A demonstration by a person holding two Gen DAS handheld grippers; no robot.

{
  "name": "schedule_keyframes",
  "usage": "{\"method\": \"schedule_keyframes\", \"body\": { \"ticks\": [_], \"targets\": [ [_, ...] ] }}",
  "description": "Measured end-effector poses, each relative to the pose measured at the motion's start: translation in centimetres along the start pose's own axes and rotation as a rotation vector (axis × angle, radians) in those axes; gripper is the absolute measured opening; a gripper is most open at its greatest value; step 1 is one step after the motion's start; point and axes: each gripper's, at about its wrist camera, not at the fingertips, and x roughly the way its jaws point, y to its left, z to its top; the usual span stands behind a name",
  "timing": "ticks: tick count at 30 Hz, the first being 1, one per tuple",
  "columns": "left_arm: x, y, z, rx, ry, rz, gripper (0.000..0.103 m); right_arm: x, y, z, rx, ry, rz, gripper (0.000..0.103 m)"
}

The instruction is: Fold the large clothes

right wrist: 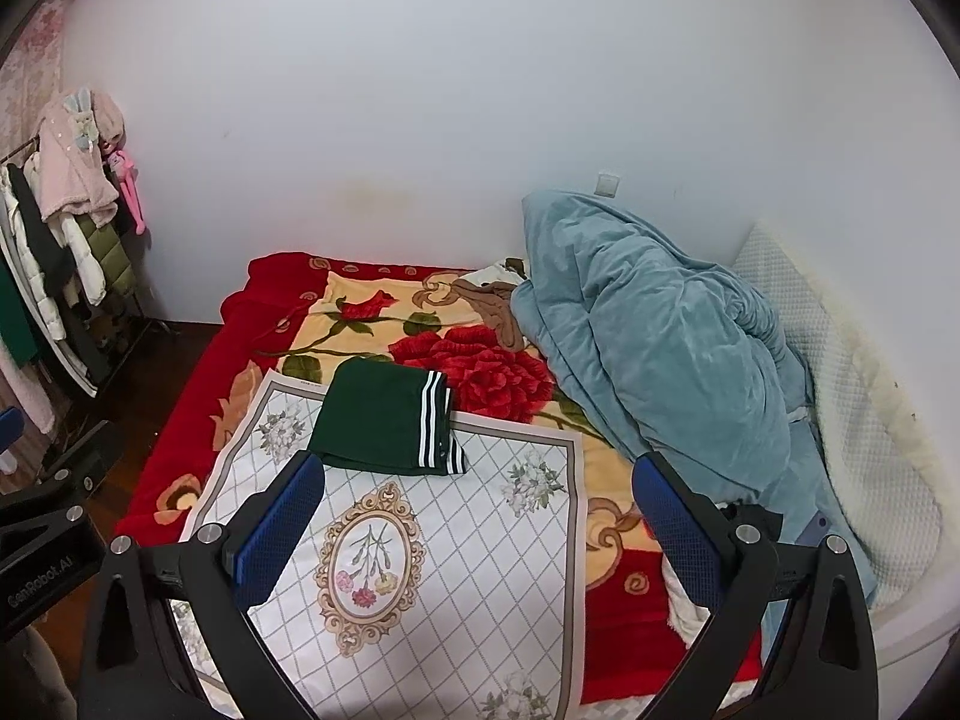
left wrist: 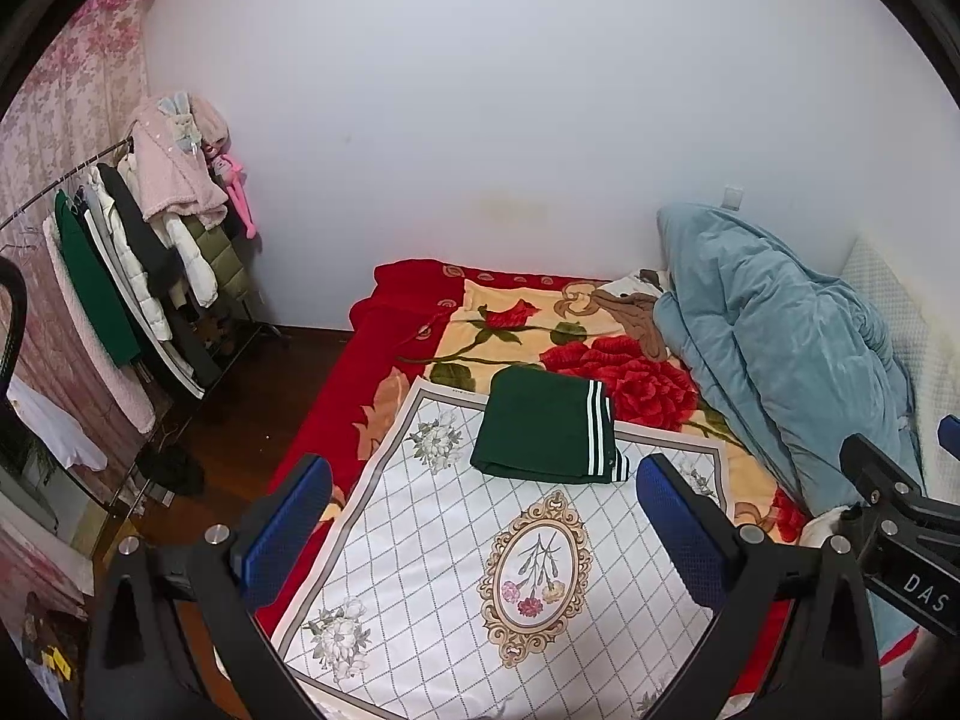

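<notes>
Item: green garment (left wrist: 543, 432), white side stripes, already folded to a compact rectangle.
Location: on the bed (left wrist: 336, 396), lying across the far edge of the white floral mat (left wrist: 420, 540), part on the mat and part on the rose blanket (left wrist: 600, 360) beyond it.
Long axis: runs roughly along the mat's far edge; the striped edge faces the bed's quilt-side edge, towards the blue quilt (left wrist: 780, 348).
Direction from left hand-held gripper (left wrist: 480, 528): ahead and beyond the fingertips, nearly centred between them; well apart, no contact.
Direction from right hand-held gripper (right wrist: 480, 528): ahead and offset to that gripper's left, just past the tip of its left finger (right wrist: 282, 528) in view; no contact.
Nearer hand: cannot tell with certainty; the garment sits more squarely before the left.
Left hand-held gripper, state: fingers spread wide, nothing between them.
Right hand-held gripper, state: fingers spread wide, nothing between them.
Height: both held above the mat, apart from it.
Progress, as judged: fold looks complete; the garment appears set aside at the mat's far edge.
Next move, as judged: a forward reach; the left goes straight, the right must swing leftward.
Also present: clothes rail (left wrist: 138, 276) past the bed's foot-side edge.
</notes>
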Motion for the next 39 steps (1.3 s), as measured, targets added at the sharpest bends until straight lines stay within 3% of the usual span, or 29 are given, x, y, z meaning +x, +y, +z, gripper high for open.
{"method": "schedule_keyframes", "body": {
  "ticks": [39],
  "targets": [
    [-1.2,0.6,0.5,0.007,-0.013,0.001,0.103,-1.8,0.8,-0.7,0.013,-0.015,-0.004,0.103]
  ]
}}
